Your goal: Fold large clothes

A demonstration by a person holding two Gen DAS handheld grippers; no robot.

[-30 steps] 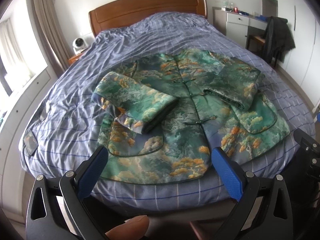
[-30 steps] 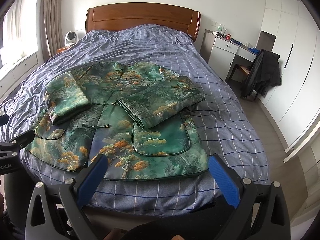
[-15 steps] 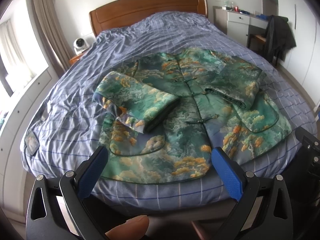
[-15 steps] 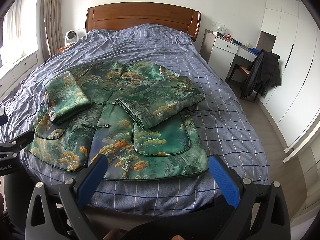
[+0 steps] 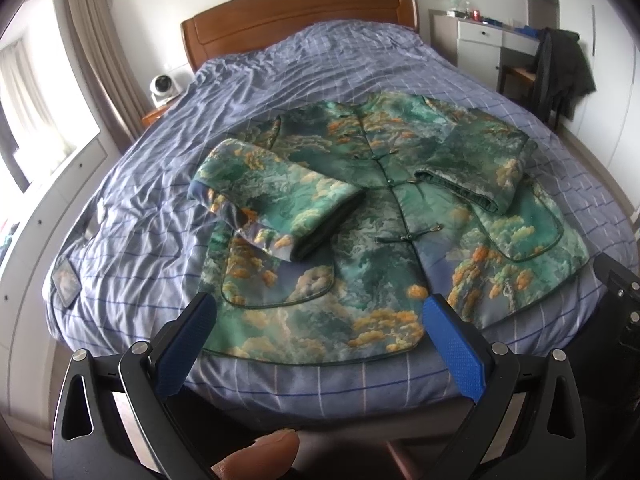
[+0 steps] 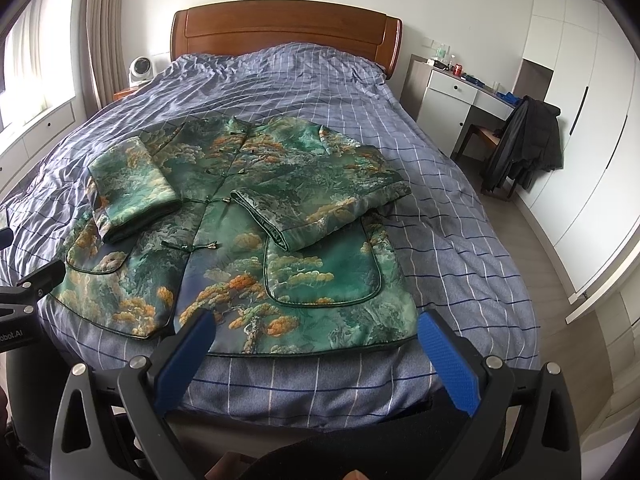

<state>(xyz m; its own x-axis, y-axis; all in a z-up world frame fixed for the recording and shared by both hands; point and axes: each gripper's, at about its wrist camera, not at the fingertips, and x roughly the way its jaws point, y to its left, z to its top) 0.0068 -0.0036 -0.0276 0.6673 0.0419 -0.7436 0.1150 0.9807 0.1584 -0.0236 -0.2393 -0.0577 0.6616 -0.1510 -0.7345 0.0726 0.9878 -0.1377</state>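
Hovering at the foot of the bed (image 5: 132, 216), I held my left gripper (image 5: 320, 328) with its blue fingers (image 5: 186, 344) spread wide and nothing between them, just short of the hem of the jacket (image 5: 360, 240). My right gripper (image 6: 316, 344) was equally wide and empty, its blue pads (image 6: 448, 360) framing that same hem from the side nearer the wardrobe (image 6: 580, 120).

The green brocade jacket, patterned with orange trees, lay front up on the checked blue cover, its collar toward the headboard (image 5: 300, 16) and its hem toward me. Its frog buttons were fastened down the middle. Both sleeves were folded in over the chest: the sleeve (image 5: 276, 200) on the window side lay across the front with its cuff pointing toward the buttons, and the other sleeve (image 6: 320, 204) lay folded on the desk side, above a rounded patch pocket (image 6: 324, 272).

Away from the jacket, a dark coat (image 6: 524, 140) hung over a chair by the white desk (image 6: 452, 92), and a small white fan (image 5: 162, 88) stood beside the headboard.
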